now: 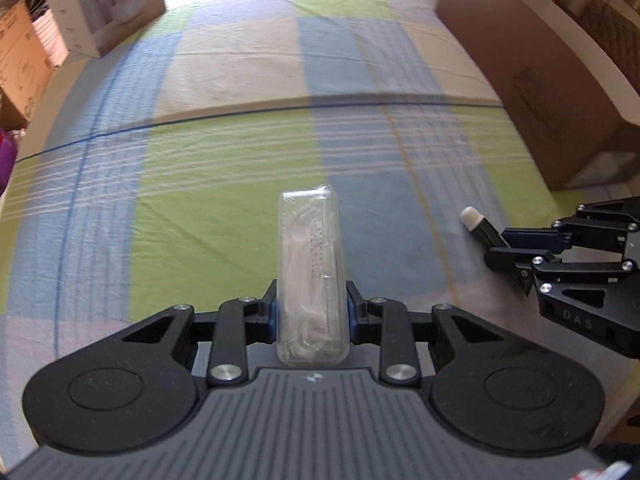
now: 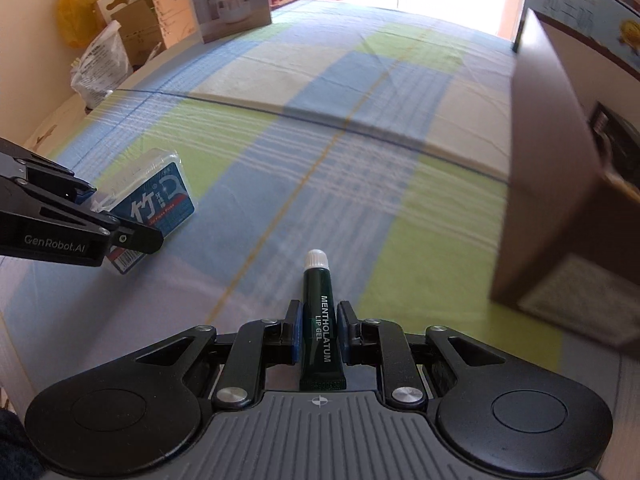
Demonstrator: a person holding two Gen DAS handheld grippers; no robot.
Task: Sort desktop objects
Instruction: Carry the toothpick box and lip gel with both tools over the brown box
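Note:
My left gripper point(image 1: 311, 300) is shut on a clear plastic box of floss picks point(image 1: 310, 256), which stands on edge between the blue pads above the checked cloth. From the right wrist view the same box point(image 2: 160, 196) shows its blue label, with the left gripper point(image 2: 114, 220) clamped on it at the left edge. My right gripper point(image 2: 318, 320) is shut on a dark green lip gel tube point(image 2: 318, 296), its white cap pointing forward. In the left wrist view the tube point(image 1: 478, 226) sticks out of the right gripper point(image 1: 506, 246) at the right.
A green, blue and cream checked cloth point(image 1: 224, 168) covers the surface. A tall brown box point(image 1: 536, 80) stands at the right, also seen close by point(image 2: 552, 200). A white product carton point(image 1: 104, 4) and cardboard boxes point(image 1: 20, 64) line the far left, with bags point(image 2: 100, 68).

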